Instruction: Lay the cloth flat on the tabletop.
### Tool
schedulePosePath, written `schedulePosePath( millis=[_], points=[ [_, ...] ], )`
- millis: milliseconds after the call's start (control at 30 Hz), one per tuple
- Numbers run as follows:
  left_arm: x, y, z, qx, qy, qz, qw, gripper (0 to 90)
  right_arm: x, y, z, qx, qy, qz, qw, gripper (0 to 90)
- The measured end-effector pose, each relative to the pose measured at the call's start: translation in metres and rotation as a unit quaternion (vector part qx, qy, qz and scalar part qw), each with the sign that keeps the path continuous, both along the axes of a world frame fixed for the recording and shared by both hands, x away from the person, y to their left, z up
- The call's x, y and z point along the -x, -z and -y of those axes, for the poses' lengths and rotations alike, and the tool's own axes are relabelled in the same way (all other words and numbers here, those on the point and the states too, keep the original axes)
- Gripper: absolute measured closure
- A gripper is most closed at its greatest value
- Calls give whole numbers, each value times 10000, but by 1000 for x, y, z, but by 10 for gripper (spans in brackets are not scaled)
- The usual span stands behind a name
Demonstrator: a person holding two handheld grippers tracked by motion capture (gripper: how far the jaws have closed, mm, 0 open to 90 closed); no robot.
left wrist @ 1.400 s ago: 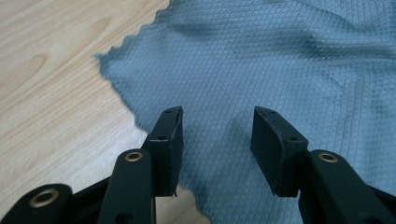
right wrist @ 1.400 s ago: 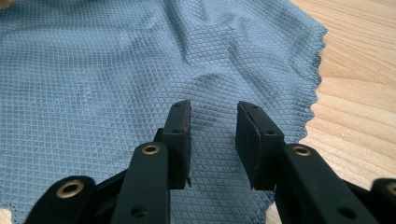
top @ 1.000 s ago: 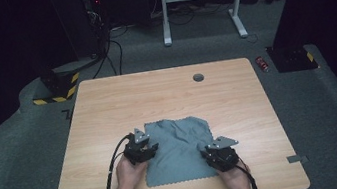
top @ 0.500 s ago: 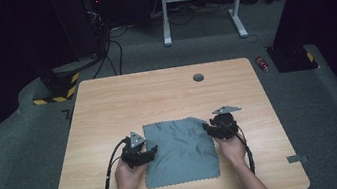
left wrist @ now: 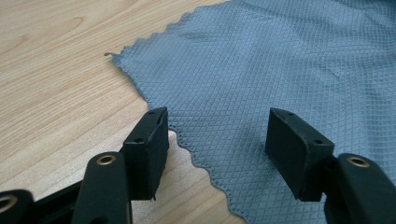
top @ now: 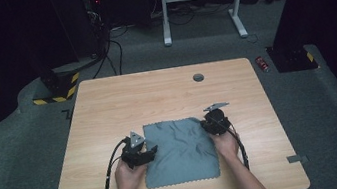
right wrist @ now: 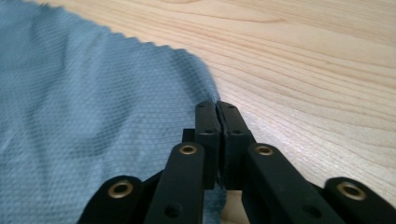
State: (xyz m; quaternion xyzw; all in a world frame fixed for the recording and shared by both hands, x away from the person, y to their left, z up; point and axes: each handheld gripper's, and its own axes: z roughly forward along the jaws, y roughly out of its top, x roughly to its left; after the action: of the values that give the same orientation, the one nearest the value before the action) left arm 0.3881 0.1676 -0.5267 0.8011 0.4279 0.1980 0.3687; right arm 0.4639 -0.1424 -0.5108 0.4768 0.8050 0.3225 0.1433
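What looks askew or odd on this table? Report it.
Little stands out. The grey cloth lies rumpled, with creases across its middle, and sits slightly skewed to the table edge. No spill or damage shows.

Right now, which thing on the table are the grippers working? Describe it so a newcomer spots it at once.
Find the light wooden table; on its near half, between the person's two hands, lies a flat blue-grey cloth. It is the table's one soft item, square with zigzag-cut edges and a fine diamond weave.
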Motion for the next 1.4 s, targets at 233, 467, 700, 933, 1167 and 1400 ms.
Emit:
schedulePosePath(
  millis=[233,467,700,933,1167,1400],
  points=[
    [0,0,0,10,1,0,10000,397,20,-23,-13,-31,-411,555,9976,887],
    [0,0,0,1,3,0,10000,397,55,-24,-49,287,-1353,785,9873,873],
    [0,0,0,7,-6,-2,10000,396,68,-17,-57,120,-1565,657,9854,768],
    [0,0,0,21,-13,-8,10000,396,62,-26,-38,-183,-1099,638,9917,771],
    [0,0,0,24,-15,-13,10000,393,70,-14,-72,64,-1633,604,9847,716],
    [0,0,0,20,-14,-14,10000,391,64,-3,-91,320,-1705,452,9838,711]
  ],
)
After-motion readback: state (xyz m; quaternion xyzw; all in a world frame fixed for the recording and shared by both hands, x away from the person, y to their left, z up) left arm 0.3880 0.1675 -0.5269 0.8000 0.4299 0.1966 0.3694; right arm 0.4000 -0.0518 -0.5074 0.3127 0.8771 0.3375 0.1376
